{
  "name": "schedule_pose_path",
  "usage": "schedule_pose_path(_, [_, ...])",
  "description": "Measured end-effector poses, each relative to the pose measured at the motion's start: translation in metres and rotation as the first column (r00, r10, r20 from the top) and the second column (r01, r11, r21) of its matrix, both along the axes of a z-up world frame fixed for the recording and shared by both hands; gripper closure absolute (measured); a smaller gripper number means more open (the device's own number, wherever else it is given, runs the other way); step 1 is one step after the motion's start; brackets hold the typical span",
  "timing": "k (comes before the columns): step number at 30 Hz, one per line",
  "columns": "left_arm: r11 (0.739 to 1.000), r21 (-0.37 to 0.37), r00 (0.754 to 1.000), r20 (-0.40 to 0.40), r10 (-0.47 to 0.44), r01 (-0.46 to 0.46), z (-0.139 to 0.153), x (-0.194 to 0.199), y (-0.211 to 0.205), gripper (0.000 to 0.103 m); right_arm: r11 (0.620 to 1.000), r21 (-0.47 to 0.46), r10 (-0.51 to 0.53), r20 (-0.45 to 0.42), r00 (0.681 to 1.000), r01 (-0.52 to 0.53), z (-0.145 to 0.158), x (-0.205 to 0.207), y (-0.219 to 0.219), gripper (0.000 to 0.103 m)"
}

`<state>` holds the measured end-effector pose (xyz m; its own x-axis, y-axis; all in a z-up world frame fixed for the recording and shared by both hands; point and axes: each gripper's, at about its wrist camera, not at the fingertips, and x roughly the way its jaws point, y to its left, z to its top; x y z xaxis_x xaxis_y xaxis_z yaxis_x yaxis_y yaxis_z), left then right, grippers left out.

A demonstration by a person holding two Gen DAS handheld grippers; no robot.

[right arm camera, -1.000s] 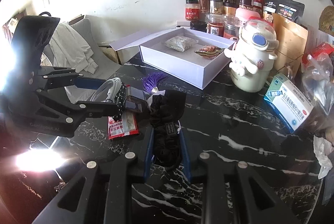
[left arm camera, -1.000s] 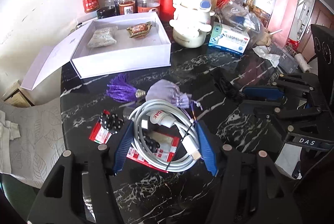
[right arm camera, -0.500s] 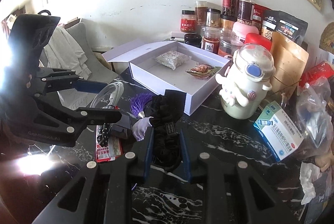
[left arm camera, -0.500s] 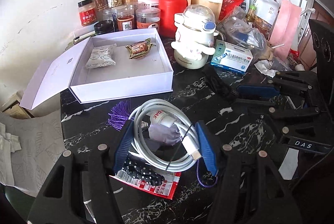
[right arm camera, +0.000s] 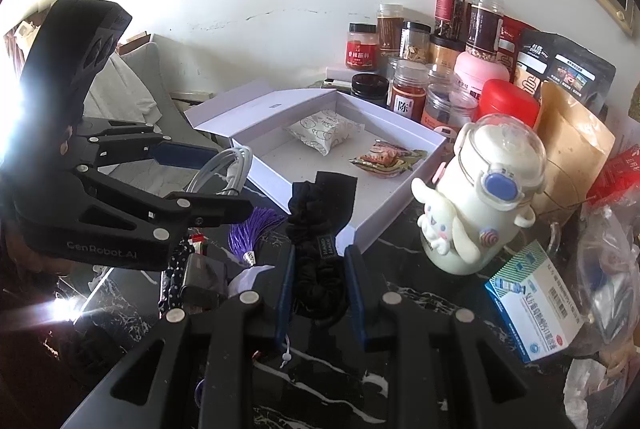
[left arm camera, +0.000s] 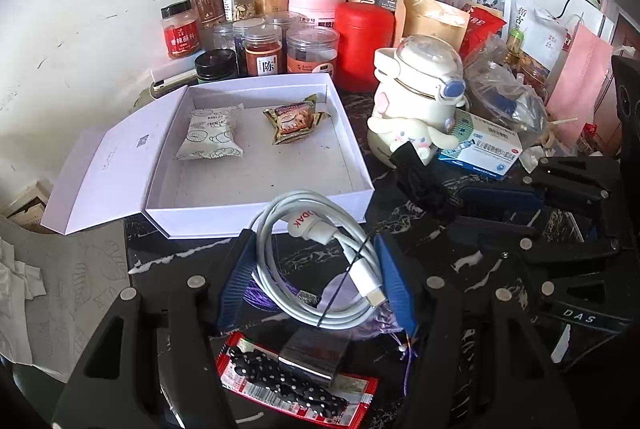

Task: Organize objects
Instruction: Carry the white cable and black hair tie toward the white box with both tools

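While the left gripper (left arm camera: pixel 316 279) is clamped on a coiled white cable (left arm camera: pixel 320 261) and the right gripper (right arm camera: pixel 318 289) on a black scrunchie (right arm camera: pixel 316 253), both loads hang just short of the open white box (left arm camera: pixel 256 207) (2 snack packets (left arm camera: pixel 212 139) already lie inside). This looks like the carry step; next, each gripper must clear the near wall before letting go.

Glossy black marble table (left arm camera: pixel 472 261), matt white card box (left arm camera: pixel 260 207), smooth plastic cable (left arm camera: pixel 320 269), ruched cloth scrunchie (right arm camera: pixel 316 269).
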<state>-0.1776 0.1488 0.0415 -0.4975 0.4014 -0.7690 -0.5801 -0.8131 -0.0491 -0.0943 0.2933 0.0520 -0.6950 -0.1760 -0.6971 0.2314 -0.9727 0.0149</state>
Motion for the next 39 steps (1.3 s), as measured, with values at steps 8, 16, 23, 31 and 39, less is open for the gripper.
schedule_pose_path(8, [1.0, -0.01, 1.0, -0.008, 0.028, -0.028, 0.0, -0.041, 0.002, 0.044, 1.0, 0.007, 0.012, -0.007, 1.0, -0.012, 0.0, -0.035, 0.002, 0.079])
schedule_pose_path(16, [0.998, -0.024, 0.999, -0.009, 0.051, -0.051, -0.004, -0.079, 0.001, 0.044, 0.999, 0.028, 0.027, 0.001, 1.0, -0.027, -0.001, -0.069, -0.002, 0.079])
schedule_pose_path(23, [0.997, -0.042, 0.998, -0.021, 0.061, -0.062, -0.009, -0.111, 0.003, 0.044, 0.998, 0.054, 0.033, -0.012, 0.999, -0.032, 0.0, -0.099, -0.007, 0.079])
schedule_pose_path(31, [0.997, -0.064, 0.998, -0.049, 0.048, -0.051, -0.009, -0.14, 0.007, 0.044, 0.998, 0.064, 0.02, -0.036, 0.999, -0.018, 0.005, -0.123, -0.005, 0.079])
schedule_pose_path(39, [0.994, -0.102, 0.997, -0.079, 0.025, -0.033, -0.009, -0.172, 0.013, 0.044, 0.999, 0.042, -0.007, -0.039, 0.999, 0.009, 0.005, -0.153, 0.002, 0.079])
